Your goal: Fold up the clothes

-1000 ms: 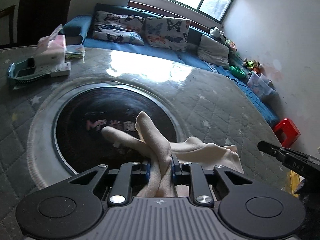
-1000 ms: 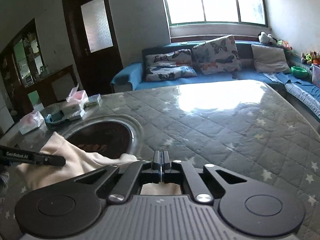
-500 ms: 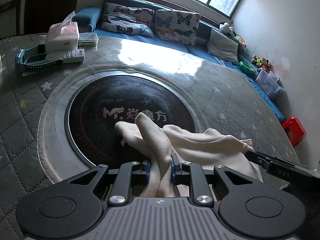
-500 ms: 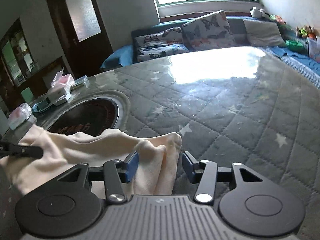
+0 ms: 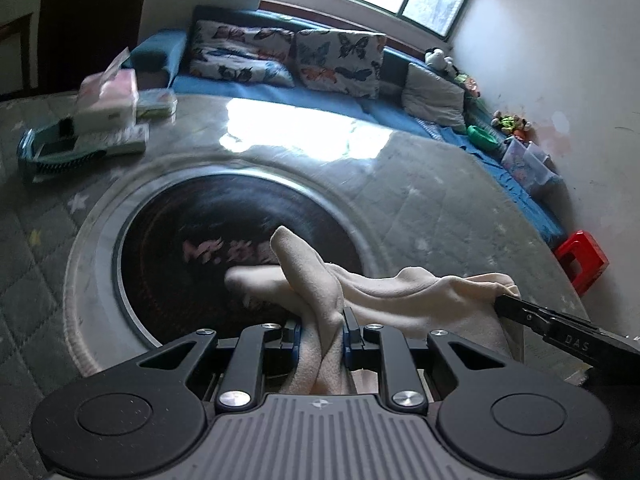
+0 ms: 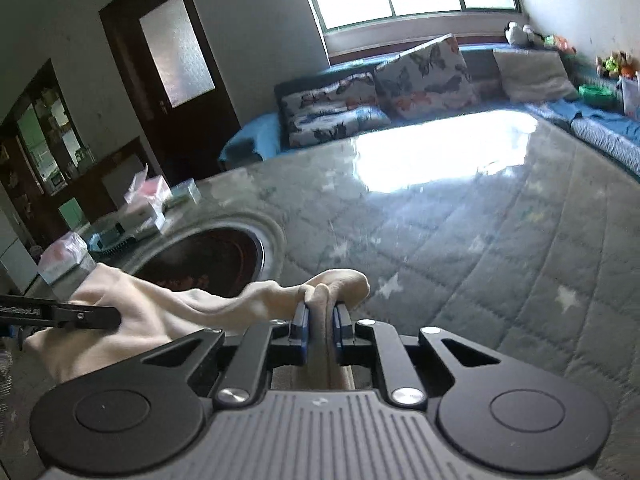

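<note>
Cream cloth point(image 6: 192, 308) is now getting pinched in your right tool point(image 6: 320, 316), which was gaping wide half a second back; your left tool point(image 5: 320, 326) is still clamping its bunch, so you're holding the garment stretched above the table point(image 6: 480, 240), ready to fold.

Quilted table point(image 6: 500, 240), dark round inset point(image 5: 200, 240), butterfly cushions point(image 5: 340, 60), red stool point(image 5: 582, 262), tissue pack point(image 5: 110, 94)
</note>
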Demonstrator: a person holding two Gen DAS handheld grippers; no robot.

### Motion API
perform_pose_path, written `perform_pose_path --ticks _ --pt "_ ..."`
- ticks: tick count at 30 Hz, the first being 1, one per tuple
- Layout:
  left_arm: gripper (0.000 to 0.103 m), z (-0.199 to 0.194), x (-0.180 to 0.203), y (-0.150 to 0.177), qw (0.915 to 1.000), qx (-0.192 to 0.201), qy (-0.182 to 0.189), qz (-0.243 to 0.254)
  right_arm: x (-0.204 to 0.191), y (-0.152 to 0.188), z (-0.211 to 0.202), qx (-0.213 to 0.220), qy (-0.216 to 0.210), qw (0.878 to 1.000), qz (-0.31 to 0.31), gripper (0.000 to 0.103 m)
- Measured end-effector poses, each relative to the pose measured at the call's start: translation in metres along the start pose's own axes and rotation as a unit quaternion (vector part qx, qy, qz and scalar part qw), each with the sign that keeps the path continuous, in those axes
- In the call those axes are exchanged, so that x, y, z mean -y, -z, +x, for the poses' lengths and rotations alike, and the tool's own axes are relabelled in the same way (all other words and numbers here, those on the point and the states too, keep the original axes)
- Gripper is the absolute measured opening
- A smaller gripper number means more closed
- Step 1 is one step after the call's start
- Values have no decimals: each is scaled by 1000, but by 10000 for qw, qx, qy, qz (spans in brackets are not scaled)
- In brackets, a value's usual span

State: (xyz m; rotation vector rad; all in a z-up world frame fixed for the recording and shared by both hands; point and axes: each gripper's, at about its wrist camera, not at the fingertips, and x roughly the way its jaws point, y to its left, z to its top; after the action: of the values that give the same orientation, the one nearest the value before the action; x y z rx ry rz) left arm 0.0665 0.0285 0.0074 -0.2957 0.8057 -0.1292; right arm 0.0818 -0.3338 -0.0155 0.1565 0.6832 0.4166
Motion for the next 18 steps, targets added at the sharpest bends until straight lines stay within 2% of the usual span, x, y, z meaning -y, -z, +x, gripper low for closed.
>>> perform_pose_path --ticks 7,18 --pt "19 5 33 -12 9996 106 175 178 4 -20 -29 353 216 9990 -178 10" --pt "20 27 83 -29 9981 101 392 469 31 -45 -49 652 705 9951 -250 10"
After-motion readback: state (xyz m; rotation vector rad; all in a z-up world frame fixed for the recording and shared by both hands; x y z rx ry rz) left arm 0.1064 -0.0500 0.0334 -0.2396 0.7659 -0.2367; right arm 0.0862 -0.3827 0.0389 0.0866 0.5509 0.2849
